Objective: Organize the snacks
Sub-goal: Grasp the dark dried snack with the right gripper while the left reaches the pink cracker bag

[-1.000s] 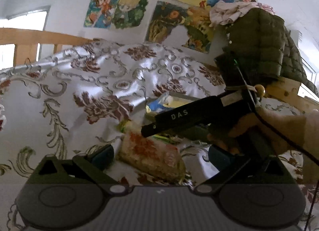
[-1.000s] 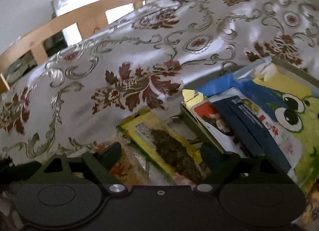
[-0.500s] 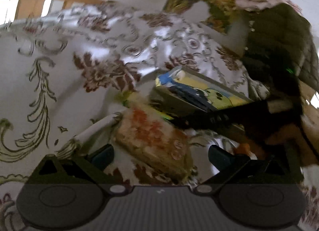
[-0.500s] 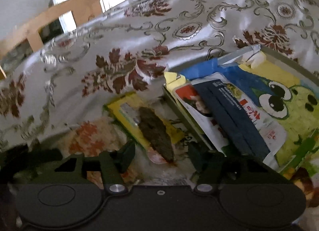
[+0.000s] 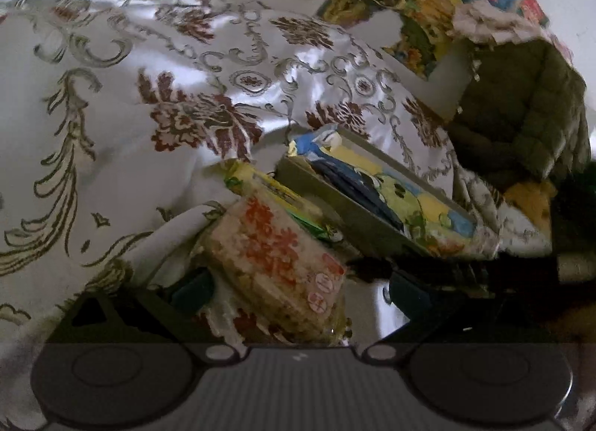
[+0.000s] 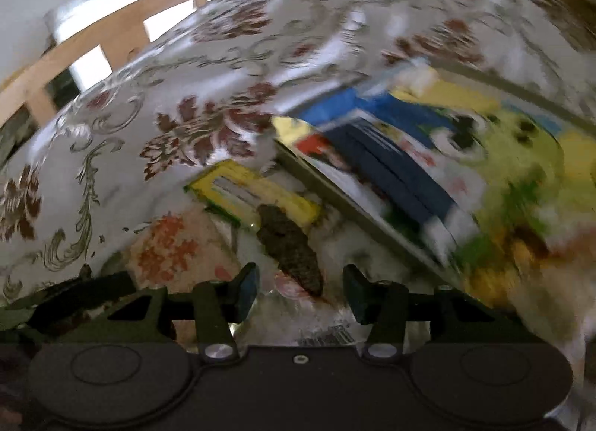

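A beige snack packet with red print [image 5: 275, 259] lies on the floral cloth, between the wide-apart fingers of my left gripper [image 5: 300, 291]. That gripper is open and its right finger stands clear of the packet. A yellow packet holding a dark brown snack [image 6: 287, 241] lies next to the beige packet [image 6: 167, 245]. The jaws of my right gripper [image 6: 301, 291] are closing on its near, clear end, which sits pinched between the pads. A grey tray [image 5: 335, 204] of several snack bags stands just right of both packets. The right gripper [image 5: 447, 274] shows dark at the left view's lower right.
A white satin cloth with brown flowers [image 5: 186, 122] covers the whole surface in folds. A wooden rail [image 6: 111, 32] runs along its far side. An olive quilted jacket [image 5: 521, 114] is piled at the back right, with posters [image 5: 402, 21] on the wall behind.
My right gripper's jaws have narrowed from wide to close around the yellow packet's near end. My left gripper has rolled and come closer to the beige packet. The right gripper has dropped lower in the left view.
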`<state>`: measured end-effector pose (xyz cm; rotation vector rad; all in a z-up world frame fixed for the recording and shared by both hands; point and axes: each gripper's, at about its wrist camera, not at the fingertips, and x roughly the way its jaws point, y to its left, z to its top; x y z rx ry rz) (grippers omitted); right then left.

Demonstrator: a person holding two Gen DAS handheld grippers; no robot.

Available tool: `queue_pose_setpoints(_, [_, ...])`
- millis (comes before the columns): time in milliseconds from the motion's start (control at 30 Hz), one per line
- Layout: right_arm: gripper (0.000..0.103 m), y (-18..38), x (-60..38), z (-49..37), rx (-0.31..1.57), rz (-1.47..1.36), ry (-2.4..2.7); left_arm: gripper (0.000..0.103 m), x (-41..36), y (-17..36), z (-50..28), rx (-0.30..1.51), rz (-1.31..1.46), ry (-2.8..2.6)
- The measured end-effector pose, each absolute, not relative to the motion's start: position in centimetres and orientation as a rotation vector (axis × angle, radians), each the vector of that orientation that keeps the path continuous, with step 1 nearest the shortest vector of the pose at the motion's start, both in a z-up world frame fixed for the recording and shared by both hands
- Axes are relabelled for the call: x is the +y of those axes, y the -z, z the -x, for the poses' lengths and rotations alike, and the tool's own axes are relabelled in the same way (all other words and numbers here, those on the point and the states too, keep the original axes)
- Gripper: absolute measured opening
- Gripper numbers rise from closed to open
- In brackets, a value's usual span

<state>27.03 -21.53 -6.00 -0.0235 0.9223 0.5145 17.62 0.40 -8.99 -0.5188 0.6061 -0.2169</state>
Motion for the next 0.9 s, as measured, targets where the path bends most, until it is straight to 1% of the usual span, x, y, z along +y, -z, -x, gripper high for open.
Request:
queue_pose_setpoints(167, [0.052, 7.2, -24.5, -24.0, 0.923, -0.099, -0.438, 0.103, 1.3, 8.8, -18.8, 0.640, 0.558, 0.209])
queue_pose_setpoints(467, [0.052, 7.0, -24.5, -21.0, 0.896, -0.026, -0.437, 0.103, -1.8, 7.1, -23.1, 0.828, 0.652, -0.171])
queue_pose_setpoints(567, [0.052, 7.2, -24.7, -20.4, 0.891, -0.002, -0.444, 0.103, -3.2, 6.9, -25.4, 0.946, 0.549, -0.234])
queue_pose_setpoints(633, [0.052, 7.2, -24.9, -20.2, 0.887, -0.011, -0.442, 0.103, -4.2, 7.0, -26.2, 0.991, 0.466, -0.248])
queue_pose_setpoints(800, [0.052, 7.2, -25.0, -19.6, 0.869, 0.005, -0.426, 0.102, -4.8, 7.4, -25.6, 0.966, 0.415, -0.235])
queue_pose_setpoints(900, [0.052, 7.3, -24.7, -19.2, 0.863, 0.035, -0.418, 0.098, -5.0, 7.2, -24.9, 0.951, 0.394, -0.234])
